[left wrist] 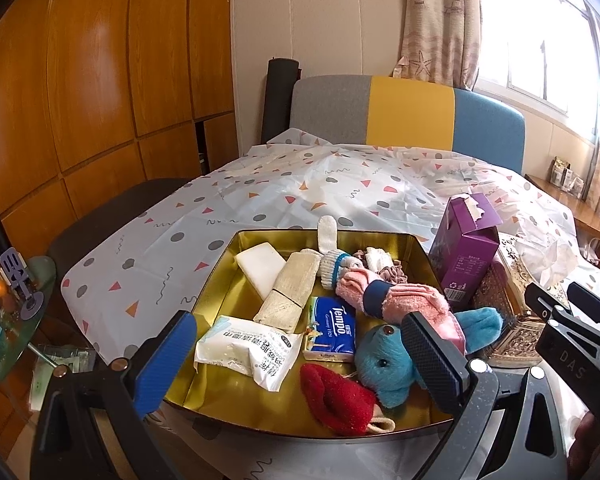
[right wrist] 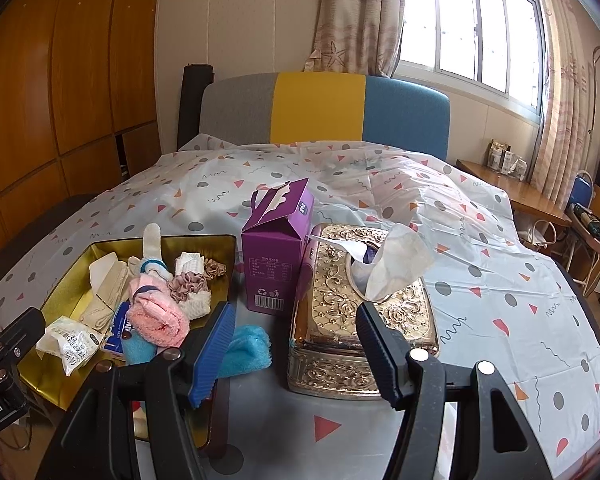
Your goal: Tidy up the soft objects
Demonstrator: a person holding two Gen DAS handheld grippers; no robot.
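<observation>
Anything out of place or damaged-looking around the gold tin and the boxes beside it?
Two things. The purple carton has its top torn open, with ragged white edges. A white sock hangs over the far rim of the gold tin instead of lying inside, and the blue plush toy sticks out over the tin's right rim.

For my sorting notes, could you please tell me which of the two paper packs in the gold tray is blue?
The Tempo tissue pack, lying mid-tray beside the blue plush toy. The other, the wet-wipes pack to its left, is white and crinkled.
</observation>
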